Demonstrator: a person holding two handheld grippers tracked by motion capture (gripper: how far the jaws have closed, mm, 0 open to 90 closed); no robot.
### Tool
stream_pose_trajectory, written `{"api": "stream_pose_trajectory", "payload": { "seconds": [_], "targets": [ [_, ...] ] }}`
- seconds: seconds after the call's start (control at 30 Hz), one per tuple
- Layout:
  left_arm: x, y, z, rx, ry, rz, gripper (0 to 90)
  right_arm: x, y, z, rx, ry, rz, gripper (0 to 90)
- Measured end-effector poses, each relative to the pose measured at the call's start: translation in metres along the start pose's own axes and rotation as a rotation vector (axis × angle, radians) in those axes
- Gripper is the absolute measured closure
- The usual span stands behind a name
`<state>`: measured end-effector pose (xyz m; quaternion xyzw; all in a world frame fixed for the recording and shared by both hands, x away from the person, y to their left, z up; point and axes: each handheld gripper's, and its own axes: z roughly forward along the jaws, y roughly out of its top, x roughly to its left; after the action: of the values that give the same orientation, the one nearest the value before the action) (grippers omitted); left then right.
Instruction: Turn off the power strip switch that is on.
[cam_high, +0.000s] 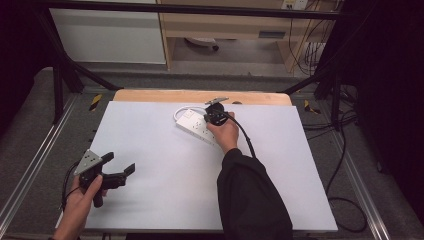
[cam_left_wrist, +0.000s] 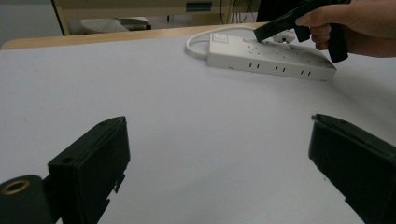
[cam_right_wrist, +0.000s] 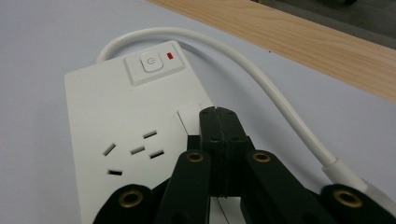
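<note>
The white power strip (cam_high: 199, 127) lies far-centre on the table (cam_high: 150, 150), where the right claw (cam_right_wrist: 219, 116), jaws pressed together, hovers over its top beside the sockets, seemingly to press, while the left claw (cam_high: 120, 169) waits wide open near-left.

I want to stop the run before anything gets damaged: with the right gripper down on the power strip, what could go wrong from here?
1. The right gripper, jaws closed together, sits just below the power button; pushing forward may switch it unintentionally.
2. The power strip lies loose, so it could slide; the open left gripper is far away.
</note>
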<state>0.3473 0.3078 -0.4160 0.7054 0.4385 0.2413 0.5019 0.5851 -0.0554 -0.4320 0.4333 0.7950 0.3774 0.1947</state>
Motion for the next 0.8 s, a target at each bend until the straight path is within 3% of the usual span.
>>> {"api": "stream_pose_trajectory", "payload": {
  "seconds": [0.4, 0.8],
  "targets": [
    [0.000, 0.000, 0.001, 0.002, -0.002, 0.003, 5.1, 0.001, 0.001, -0.001, 0.000, -0.001, -0.019, 90.0],
    [0.001, -0.001, 0.000, 0.001, -0.002, 0.003, 5.1, 0.005, 0.010, -0.013, -0.051, 0.007, -0.016, 90.0]
  ]
}}
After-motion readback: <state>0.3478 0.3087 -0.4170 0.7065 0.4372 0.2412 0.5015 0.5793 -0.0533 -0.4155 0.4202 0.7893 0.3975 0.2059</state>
